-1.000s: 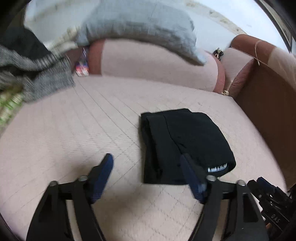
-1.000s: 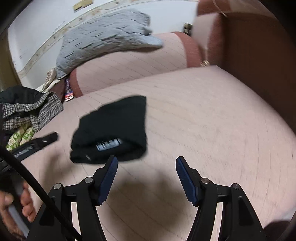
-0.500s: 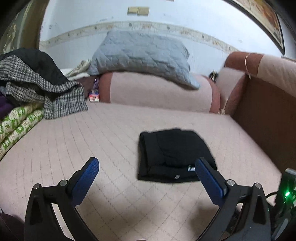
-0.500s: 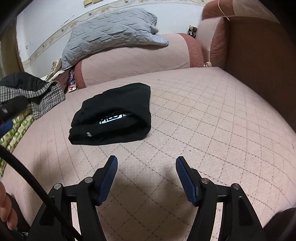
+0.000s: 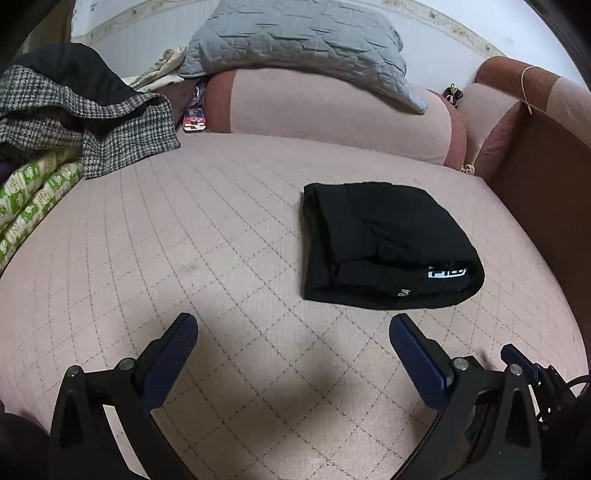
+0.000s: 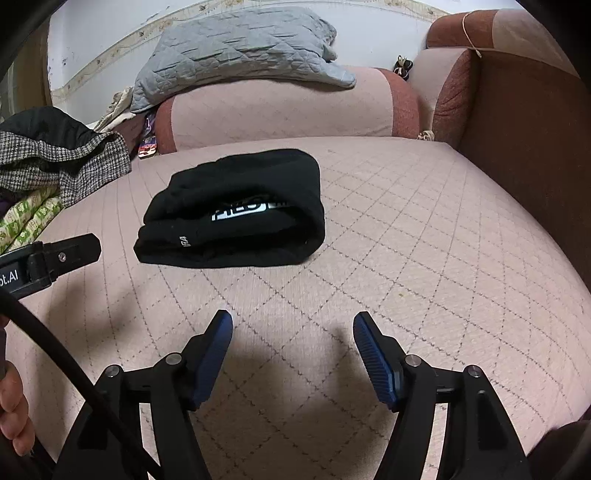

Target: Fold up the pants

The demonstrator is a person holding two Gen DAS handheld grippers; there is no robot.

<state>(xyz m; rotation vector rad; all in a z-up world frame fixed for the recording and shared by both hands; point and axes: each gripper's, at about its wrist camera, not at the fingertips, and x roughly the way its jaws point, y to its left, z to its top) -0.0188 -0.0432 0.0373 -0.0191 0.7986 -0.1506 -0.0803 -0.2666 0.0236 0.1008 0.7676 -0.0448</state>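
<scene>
Grippers (image 5: 293, 332) (image 6: 292, 328) apart-jawed, hovering short of folded pants (image 5: 384, 247).

A pink quilted sofa seat (image 5: 184, 229) carries folded black pants (image 5: 384, 243). Left of the pants lie a houndstooth garment (image 5: 92, 129) and a green patterned blanket (image 5: 33, 192); behind them rests a pink bolster (image 5: 332, 110).

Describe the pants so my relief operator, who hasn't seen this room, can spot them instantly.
Start at the pink quilted mattress, with a long bolster and grey pillow at its far end. The pants lie alone mid-mattress, ahead of both open grippers. They are a compact black folded bundle with white lettering on the near edge, unlike the checked coat heaped at the left.
</scene>
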